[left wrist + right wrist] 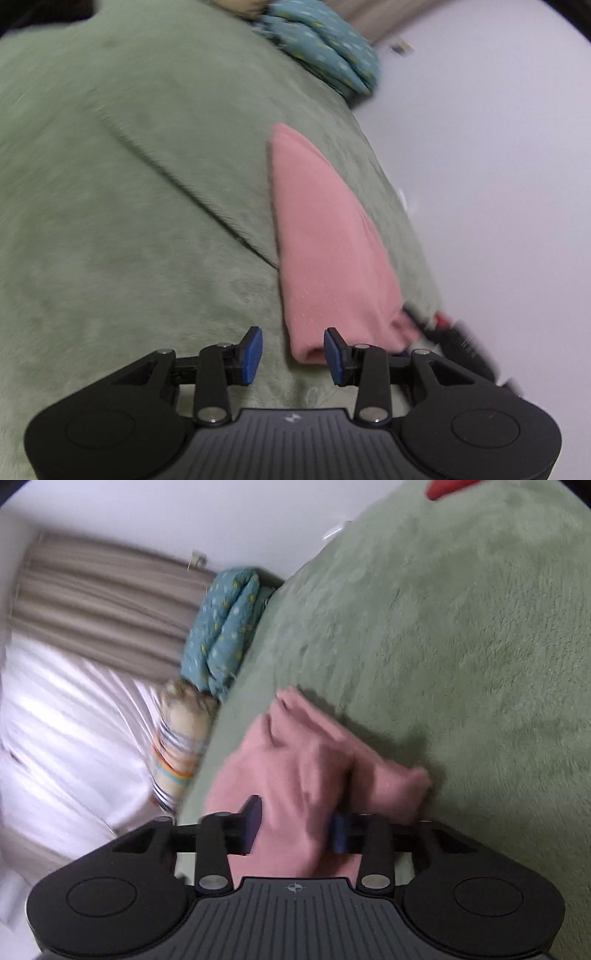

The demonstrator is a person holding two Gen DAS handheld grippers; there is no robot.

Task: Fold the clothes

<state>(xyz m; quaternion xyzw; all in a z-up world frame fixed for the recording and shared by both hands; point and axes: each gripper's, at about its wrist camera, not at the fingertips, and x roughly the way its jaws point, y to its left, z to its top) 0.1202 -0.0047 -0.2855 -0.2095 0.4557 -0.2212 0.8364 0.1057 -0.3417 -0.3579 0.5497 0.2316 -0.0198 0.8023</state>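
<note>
A pink garment [325,243] lies folded into a long narrow shape on the green blanket [129,184]. My left gripper [293,354] is open, its blue pads apart, with the garment's near end just beside the right pad. In the right wrist view the pink garment [306,760] is bunched between the fingers of my right gripper [295,825], which stand apart around the cloth. The right gripper also shows at the garment's near right end in the left wrist view [454,339].
A teal patterned bundle [332,51] lies at the far edge of the blanket, also in the right wrist view [221,627]. A striped cloth item [181,738], a beige curtain [99,602] and a white wall [498,166] border the bed.
</note>
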